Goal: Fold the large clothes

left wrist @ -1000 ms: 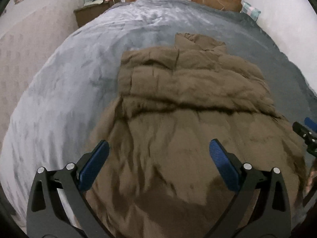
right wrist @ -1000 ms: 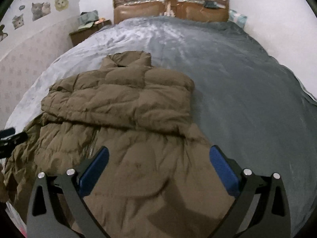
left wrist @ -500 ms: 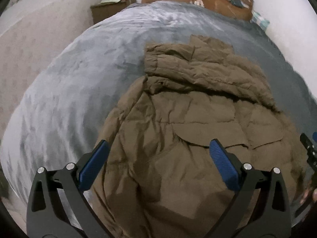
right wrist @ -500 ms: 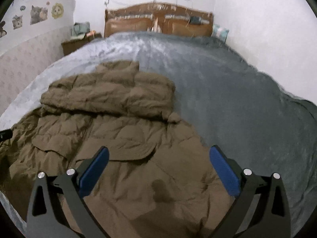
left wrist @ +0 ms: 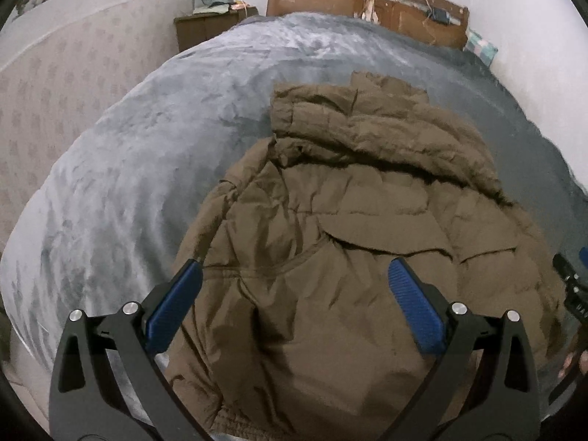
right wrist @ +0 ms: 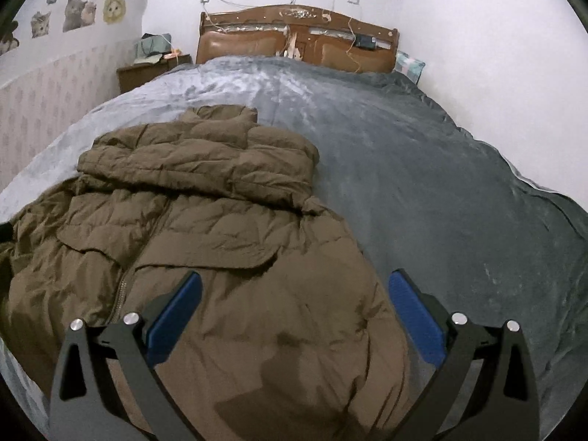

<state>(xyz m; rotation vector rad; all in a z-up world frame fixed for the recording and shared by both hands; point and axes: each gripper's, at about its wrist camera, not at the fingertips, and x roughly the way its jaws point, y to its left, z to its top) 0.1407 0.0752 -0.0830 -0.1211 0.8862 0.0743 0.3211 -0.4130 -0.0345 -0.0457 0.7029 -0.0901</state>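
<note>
A large brown puffer jacket (left wrist: pixel 349 228) lies on a grey bed, its sleeves folded across the chest and its collar toward the headboard. It also shows in the right wrist view (right wrist: pixel 205 228). My left gripper (left wrist: pixel 294 294) is open and empty above the jacket's near hem on its left side. My right gripper (right wrist: pixel 294 301) is open and empty above the hem on the right side. The right gripper's tip shows at the right edge of the left wrist view (left wrist: pixel 571 286).
The grey blanket (right wrist: pixel 441 191) covers the bed. A wooden headboard (right wrist: pixel 297 36) stands at the far end, a brown nightstand (right wrist: pixel 147 71) with clutter to its left. A wall runs along the left side (left wrist: pixel 55 84). The bed's near edge is just below the hem.
Both grippers have pulled back toward the near edge and risen, so more of the jacket and room shows. The jacket lies still. Both stay open.
</note>
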